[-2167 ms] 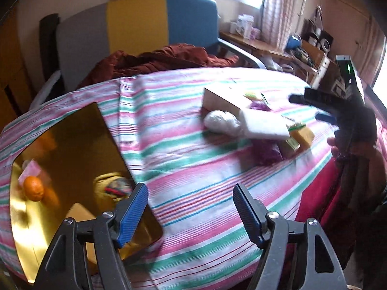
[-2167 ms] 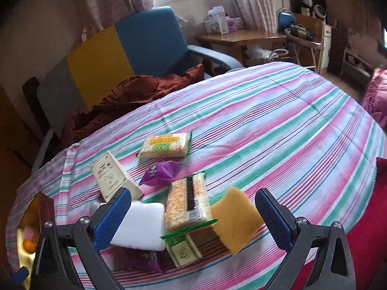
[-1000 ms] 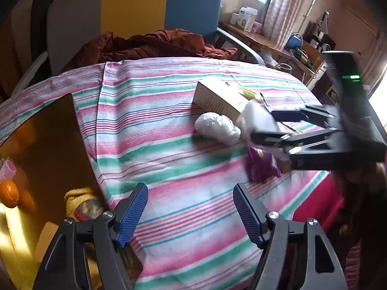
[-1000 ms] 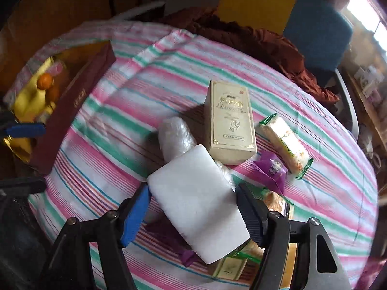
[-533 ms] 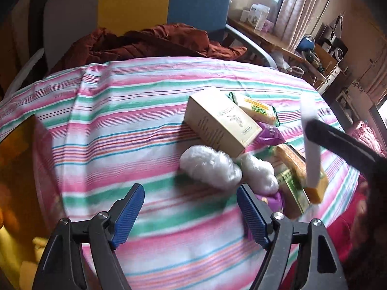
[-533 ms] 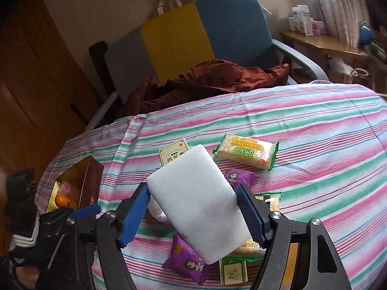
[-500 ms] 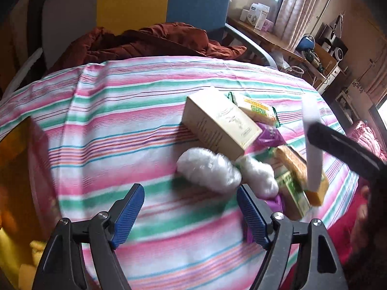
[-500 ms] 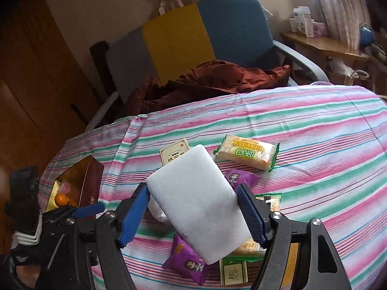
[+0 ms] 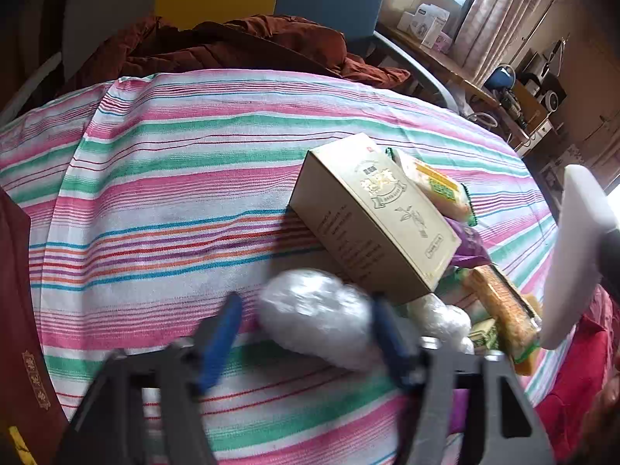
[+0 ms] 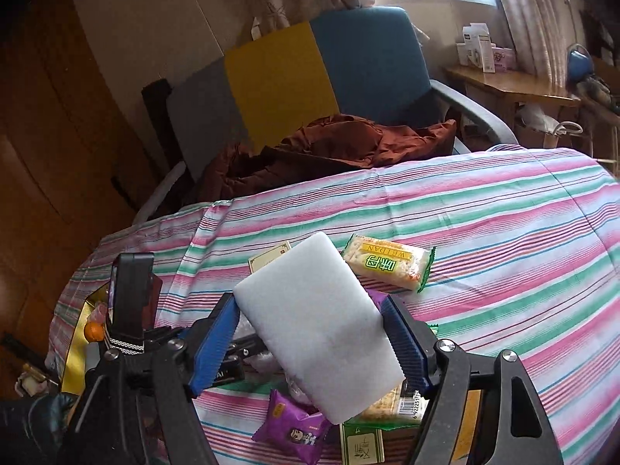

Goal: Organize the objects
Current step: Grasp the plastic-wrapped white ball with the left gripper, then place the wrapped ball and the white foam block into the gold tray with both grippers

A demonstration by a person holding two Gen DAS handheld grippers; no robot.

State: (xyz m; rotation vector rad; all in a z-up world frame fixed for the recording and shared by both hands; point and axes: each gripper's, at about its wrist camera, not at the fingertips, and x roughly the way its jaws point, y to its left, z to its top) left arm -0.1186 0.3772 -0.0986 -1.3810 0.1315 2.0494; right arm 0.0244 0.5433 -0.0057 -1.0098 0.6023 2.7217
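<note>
On the striped tablecloth (image 9: 162, 178) lies a white crinkly plastic-wrapped bundle (image 9: 314, 310). My left gripper (image 9: 306, 329) is down around it, jaws closing, blurred. The right pad looks to be at the bundle's side, and a thin gap shows at the left pad. My right gripper (image 10: 310, 308) is shut on a white foam block (image 10: 317, 325), held tilted above the pile. The same foam block (image 9: 577, 255) hangs at the right edge of the left wrist view. A beige carton (image 9: 372, 217) lies just behind the bundle.
A cracker packet (image 10: 387, 263), purple snack packet (image 10: 294, 430), second white bundle (image 9: 438, 317) and cereal bar (image 9: 500, 310) crowd the pile. A maroon gift box (image 9: 19, 310) with gold lining and an orange (image 10: 95, 329) sits left. Behind the table stands a chair with brown cloth (image 10: 329, 147).
My left gripper moved forward and down from the gold box to the white bundle, and its jaws narrowed around it. My right gripper lifted and turned the foam block, then held still.
</note>
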